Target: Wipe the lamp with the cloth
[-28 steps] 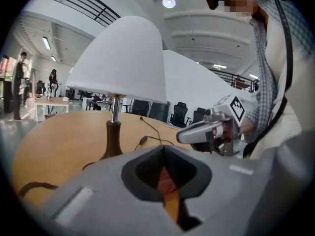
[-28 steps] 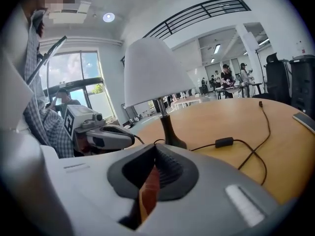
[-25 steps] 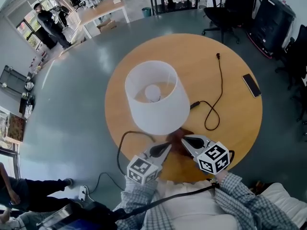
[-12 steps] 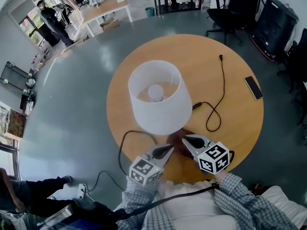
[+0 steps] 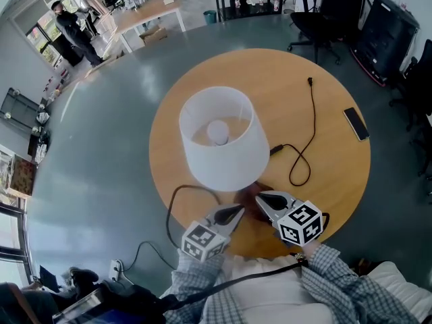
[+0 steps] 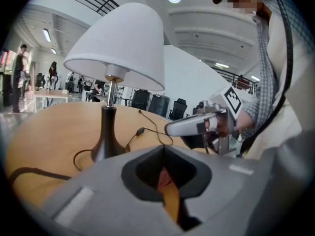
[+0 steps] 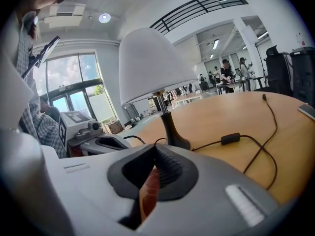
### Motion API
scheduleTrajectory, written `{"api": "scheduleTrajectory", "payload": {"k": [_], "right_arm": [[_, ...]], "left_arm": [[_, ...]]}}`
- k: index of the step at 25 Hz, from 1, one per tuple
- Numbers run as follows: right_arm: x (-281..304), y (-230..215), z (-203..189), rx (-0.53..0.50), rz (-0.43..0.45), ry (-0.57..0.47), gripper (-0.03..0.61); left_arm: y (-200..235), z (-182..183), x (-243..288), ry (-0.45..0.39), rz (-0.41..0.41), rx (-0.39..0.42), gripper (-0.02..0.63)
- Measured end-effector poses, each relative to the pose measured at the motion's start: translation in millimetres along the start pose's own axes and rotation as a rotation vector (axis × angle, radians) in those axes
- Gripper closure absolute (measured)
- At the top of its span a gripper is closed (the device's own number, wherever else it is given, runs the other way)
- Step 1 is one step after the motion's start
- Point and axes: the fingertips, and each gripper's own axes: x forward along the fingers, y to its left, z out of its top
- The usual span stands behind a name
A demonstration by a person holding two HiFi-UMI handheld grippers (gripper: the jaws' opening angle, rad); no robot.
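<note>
The lamp (image 5: 223, 140) stands upright on the round table (image 5: 331, 174), its white shade hiding the dark base from the head view. The cloth (image 5: 251, 193) is a dark red-brown patch lying on the wood just on the person's side of the lamp, close under the shade's near edge. Both tools sit low at that spot. The right gripper (image 5: 262, 198) has its tip over the cloth, and the left gripper (image 5: 237, 211) is at the cloth's near-left edge. The 2 noses are close together and angle in toward each other.

Each pair of jaws is pressed together. A red sliver shows through the slit of each, more of it on the right. I read that as cloth lying beneath, not as a grip, though a thin pinch cannot be ruled out.

What matters for the coming move is that the lamp lies straight ahead of both tips, away from the person, with its long axis vertical – stem and shade rise well above the jaws. The right gripper looks nearer for taking the cloth. The power cord (image 5: 304, 147) loops on the table to the right of the base, and a phone (image 5: 356, 120) lies well apart
</note>
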Motion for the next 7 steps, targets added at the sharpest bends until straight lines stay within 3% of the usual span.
{"api": "scheduleTrajectory", "payload": {"k": [7], "right_arm": [[0.4, 0.7, -0.7, 0.003, 0.005, 0.007, 0.574]], "left_arm": [[0.7, 0.9, -0.4, -0.004, 0.003, -0.004, 0.609]]}}
